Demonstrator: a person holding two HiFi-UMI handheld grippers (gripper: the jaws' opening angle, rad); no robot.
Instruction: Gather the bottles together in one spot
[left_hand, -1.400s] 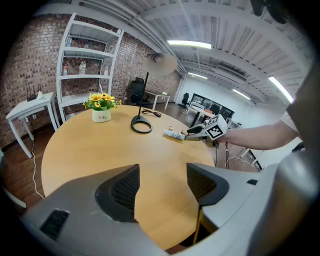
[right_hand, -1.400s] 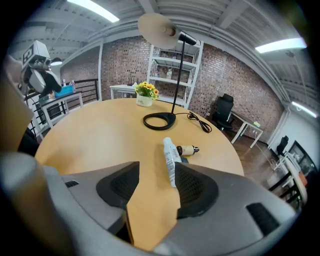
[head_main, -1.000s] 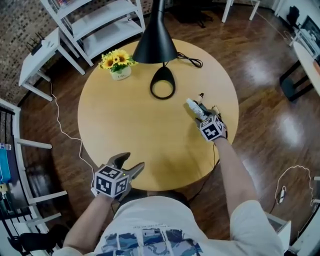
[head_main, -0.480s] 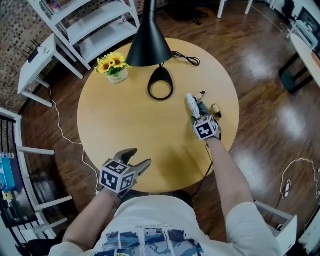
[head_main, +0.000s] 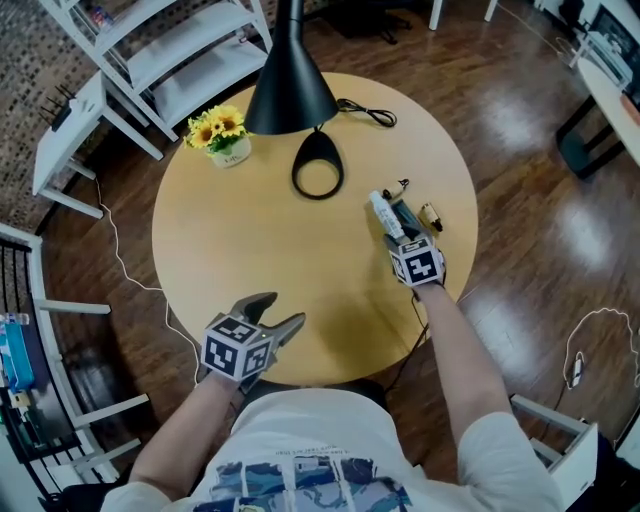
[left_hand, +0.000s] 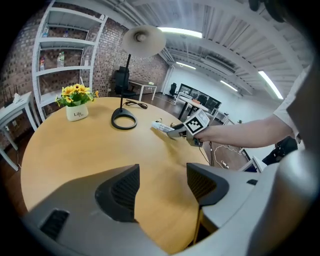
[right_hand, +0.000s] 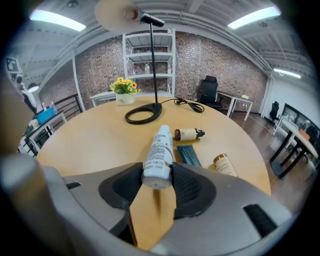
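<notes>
The right hand-held gripper (right_hand: 157, 176) is closed on a white bottle (right_hand: 160, 149), with both pads against the sides of its base end. Its jaws have just been closing, with that bottle between them. The bottle points away from the hand-held gripper, cap end towards the ring-shaped lamp base (right_hand: 143, 114), over the right part of the round wooden worktop (head_main: 250, 250).

Just to the right of the white bottle lies a dark teal tube (right_hand: 188, 154), flat on the worktop. Beyond the tube, a small amber bottle with a dark cap (right_hand: 188, 134) lies on its side, its cap pointing right. A second amber bottle (right_hand: 226, 165) lies on its side near the worktop's right edge, beside the tube. All four lie close together in the right gripper view.

The left hand-held gripper (left_hand: 162, 186) hovers over the near edge of the worktop, well apart from the bottles. Its jaws are apart and only bare wood shows between them. In the head view it (head_main: 279, 311) points towards the middle of the worktop.

At the far side, a pot of sunflowers (head_main: 220, 134) stands left of the black lamp shade (head_main: 290, 92). The lamp's cable (head_main: 368, 113) trails towards the far right edge
</notes>
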